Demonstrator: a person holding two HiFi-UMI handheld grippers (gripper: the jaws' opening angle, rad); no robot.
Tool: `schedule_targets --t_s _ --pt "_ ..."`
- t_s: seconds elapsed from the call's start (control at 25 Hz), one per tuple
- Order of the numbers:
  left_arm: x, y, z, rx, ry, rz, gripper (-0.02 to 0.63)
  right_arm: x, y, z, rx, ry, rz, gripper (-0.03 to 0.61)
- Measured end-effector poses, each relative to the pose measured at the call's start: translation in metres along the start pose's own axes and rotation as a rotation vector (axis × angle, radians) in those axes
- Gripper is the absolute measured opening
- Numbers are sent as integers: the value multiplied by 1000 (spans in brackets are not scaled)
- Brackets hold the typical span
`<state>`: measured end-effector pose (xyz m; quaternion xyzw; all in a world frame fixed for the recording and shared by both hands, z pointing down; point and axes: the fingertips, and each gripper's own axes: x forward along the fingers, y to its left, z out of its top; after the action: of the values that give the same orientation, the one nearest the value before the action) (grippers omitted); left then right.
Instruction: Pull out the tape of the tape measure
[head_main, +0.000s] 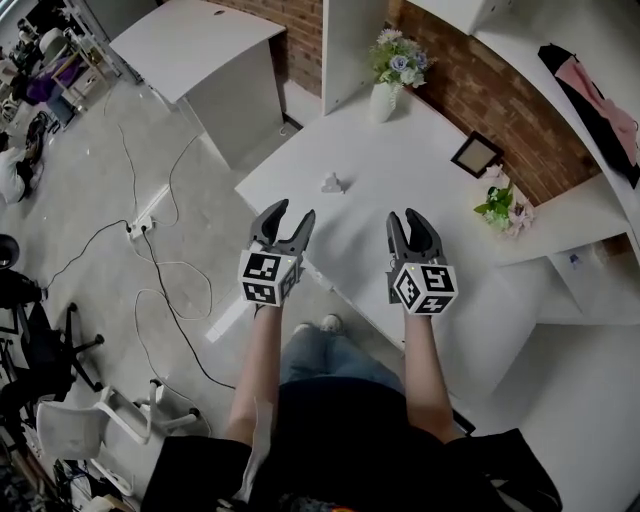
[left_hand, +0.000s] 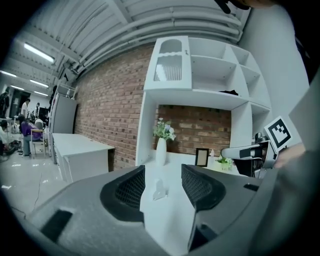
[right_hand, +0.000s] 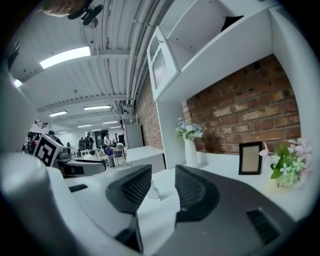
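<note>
A small white object (head_main: 333, 183), apparently the tape measure, lies alone on the white table (head_main: 420, 170), beyond both grippers. My left gripper (head_main: 293, 212) hovers over the table's near edge, open with nothing between its jaws. About a hand's width to its right, my right gripper (head_main: 405, 216) is also open and empty. In the left gripper view the white object (left_hand: 159, 190) shows on the table between the open left gripper's (left_hand: 163, 170) pads, well ahead of them. Through the right gripper (right_hand: 163, 172), the same object (right_hand: 152, 192) appears farther off.
A white vase of flowers (head_main: 385, 95) stands at the table's far end by the brick wall, with a small picture frame (head_main: 475, 153) and a potted flower (head_main: 503, 208) to the right. Cables and a power strip (head_main: 140, 225) lie on the floor at left.
</note>
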<state>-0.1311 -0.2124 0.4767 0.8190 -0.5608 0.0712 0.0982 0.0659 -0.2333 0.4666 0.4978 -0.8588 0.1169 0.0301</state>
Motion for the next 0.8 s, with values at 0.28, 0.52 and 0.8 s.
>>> schedule_targets --t_s 0.28,0.52,0.8 --pt "49 16 6 -4 32 -45 199 34 -7 1 4 31 -4 126" --pt "94 19 -2 189 173 -148 198 49 -14 -4 6 63 8 126" --pt "136 -1 -38 611 467 -391 198 62 -23 -16 4 125 37 126"
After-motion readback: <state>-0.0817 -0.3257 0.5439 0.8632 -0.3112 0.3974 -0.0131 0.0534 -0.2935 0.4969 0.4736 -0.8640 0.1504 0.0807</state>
